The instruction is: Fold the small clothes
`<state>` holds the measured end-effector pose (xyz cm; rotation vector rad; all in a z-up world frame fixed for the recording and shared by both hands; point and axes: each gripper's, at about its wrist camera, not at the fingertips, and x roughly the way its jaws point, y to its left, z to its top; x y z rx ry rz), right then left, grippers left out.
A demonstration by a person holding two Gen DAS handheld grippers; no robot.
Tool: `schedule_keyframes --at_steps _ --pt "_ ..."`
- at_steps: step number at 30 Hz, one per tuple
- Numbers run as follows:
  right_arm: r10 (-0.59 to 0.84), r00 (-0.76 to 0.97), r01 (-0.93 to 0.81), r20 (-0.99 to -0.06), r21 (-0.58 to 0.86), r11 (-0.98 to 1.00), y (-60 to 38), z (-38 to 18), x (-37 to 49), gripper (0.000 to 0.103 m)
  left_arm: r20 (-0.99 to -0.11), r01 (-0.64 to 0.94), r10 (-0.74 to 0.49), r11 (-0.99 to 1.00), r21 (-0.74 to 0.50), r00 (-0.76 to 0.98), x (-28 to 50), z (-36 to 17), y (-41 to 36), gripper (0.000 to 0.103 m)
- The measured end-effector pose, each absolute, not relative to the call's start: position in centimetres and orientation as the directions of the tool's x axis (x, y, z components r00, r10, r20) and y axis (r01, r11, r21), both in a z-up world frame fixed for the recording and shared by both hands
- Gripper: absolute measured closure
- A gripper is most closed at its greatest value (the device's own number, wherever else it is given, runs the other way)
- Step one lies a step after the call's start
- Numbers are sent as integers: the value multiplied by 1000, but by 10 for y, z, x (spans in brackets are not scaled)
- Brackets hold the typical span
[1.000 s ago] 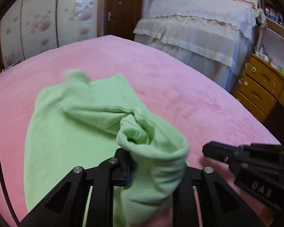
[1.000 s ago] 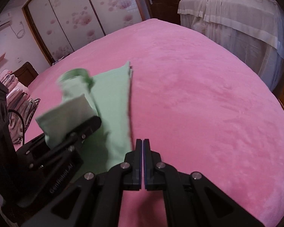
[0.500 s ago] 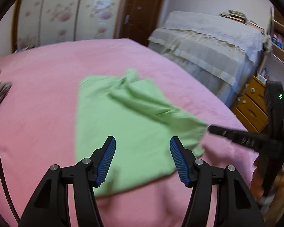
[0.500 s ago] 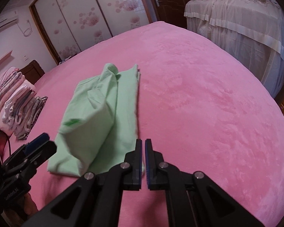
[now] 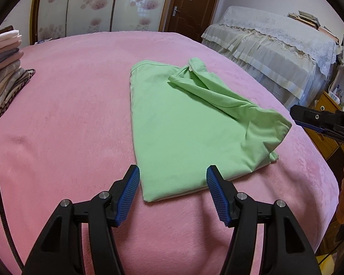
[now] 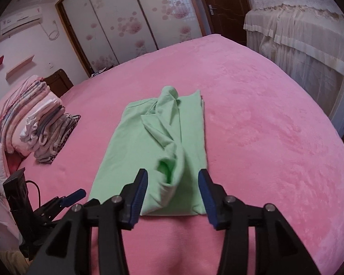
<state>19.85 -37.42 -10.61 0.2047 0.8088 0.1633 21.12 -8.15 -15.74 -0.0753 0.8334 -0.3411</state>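
my right gripper (image 6: 173, 181): jaws apart, just opened, nothing pinched
green garment (image 6: 153, 142): folded lengthwise on pink bed (image 6: 263, 126), rumpled ridge down its middle, near edge between my pads
my left gripper (image 6: 73, 194): low left, off garment
folded clothes stack (image 6: 34, 123): far left

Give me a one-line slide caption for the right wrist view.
Right gripper, jaws just opened and empty, hovers over the partly folded green garment on the pink blanket.

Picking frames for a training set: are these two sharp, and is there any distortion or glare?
Left wrist view: sharp, green garment crisp, strong fisheye bending, dark corners. Right wrist view: same bending, slight blur on the garment's near fold, window reflection on the wardrobe doors.
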Motion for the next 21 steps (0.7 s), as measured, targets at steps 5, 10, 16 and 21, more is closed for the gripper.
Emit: schedule_keyframes --at_steps 5,10,16,21 --pt "136 630 -86 -764 106 991 -348 -121 222 57 -751 252 -293 952 -173 592 223 -169 -89 44" --pt "132 562 -10 -816 153 988 -366 -153 239 96 -774 219 -286 956 -193 565 230 -178 -86 44" --pt "202 537 95 -819 297 950 -399 -182 226 95 -776 217 -289 956 -200 560 229 -184 -84 44" --pt "211 560 106 -801 322 941 -407 -178 212 95 -774 211 -297 954 -213 559 227 -183 -81 44"
